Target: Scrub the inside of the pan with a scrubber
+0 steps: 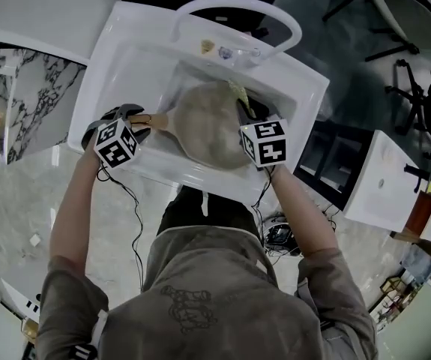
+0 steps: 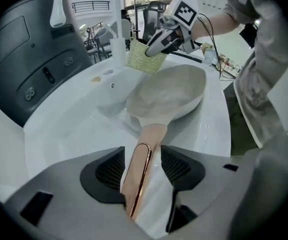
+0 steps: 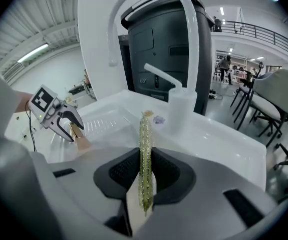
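Note:
A pale beige pan [image 1: 209, 124] lies in the white sink [image 1: 118, 58], its bowl [image 2: 170, 95] facing up. My left gripper [image 1: 136, 118] is shut on the pan's copper-trimmed handle [image 2: 139, 170] at the sink's left side. My right gripper [image 1: 246, 111] is shut on a thin yellow-green scrubber [image 3: 144, 160], held edge-on between the jaws. In the left gripper view the scrubber [image 2: 145, 59] hangs just above the pan's far rim. The right gripper view shows the left gripper [image 3: 63, 121] at the left, on the handle.
A white arched faucet [image 1: 237, 10] curves over the sink's back edge, with small items [image 1: 216, 49] on the ledge beside it. A dark grey machine [image 3: 169, 49] stands behind the sink. Office chairs [image 3: 274, 104] are to the right. A marble counter [image 1: 20, 103] lies left of the sink.

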`<state>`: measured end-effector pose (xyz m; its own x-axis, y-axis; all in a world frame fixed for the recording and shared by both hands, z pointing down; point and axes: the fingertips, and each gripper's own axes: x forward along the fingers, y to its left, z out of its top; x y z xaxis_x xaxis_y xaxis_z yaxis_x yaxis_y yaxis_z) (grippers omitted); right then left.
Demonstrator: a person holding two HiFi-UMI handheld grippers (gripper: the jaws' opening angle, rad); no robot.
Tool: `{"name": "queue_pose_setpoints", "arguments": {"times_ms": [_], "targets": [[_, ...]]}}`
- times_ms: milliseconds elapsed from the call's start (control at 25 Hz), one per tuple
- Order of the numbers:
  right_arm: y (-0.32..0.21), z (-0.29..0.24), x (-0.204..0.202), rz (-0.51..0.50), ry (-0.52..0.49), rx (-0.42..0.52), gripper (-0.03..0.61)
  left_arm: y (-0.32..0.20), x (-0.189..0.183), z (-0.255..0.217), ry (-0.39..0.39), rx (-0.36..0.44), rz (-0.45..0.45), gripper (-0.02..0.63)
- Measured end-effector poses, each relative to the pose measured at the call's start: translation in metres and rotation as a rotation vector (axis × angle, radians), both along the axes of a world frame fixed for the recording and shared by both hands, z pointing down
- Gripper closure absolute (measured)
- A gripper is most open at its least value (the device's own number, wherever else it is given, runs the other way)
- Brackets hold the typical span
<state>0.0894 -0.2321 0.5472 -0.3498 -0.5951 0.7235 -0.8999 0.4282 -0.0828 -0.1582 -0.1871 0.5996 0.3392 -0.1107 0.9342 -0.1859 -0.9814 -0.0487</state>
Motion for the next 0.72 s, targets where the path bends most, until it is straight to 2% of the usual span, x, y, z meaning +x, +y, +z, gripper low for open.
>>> {"name": "queue_pose_setpoints", "arguments": {"times_ms": [200, 400, 600, 720], "targets": [[-0.003, 0.045, 0.009, 0.020, 0.066, -0.071, 0.503, 0.001, 0.001, 0.021, -0.031, -0.047, 0.014, 0.387], [-0.006, 0.077, 0.013, 0.049, 0.143, -0.135, 0.503, 0.000, 0.002, 0.027, -0.019, -0.104, 0.007, 0.388], [-0.010, 0.108, 0.015, 0.055, 0.239, -0.191, 0.503, 0.001, 0.004, 0.025, -0.017, -0.121, 0.033, 0.402], [-0.009, 0.126, 0.008, 0.035, 0.264, -0.220, 0.503, 0.001, 0.004, 0.025, -0.017, -0.122, 0.040, 0.405]]}}
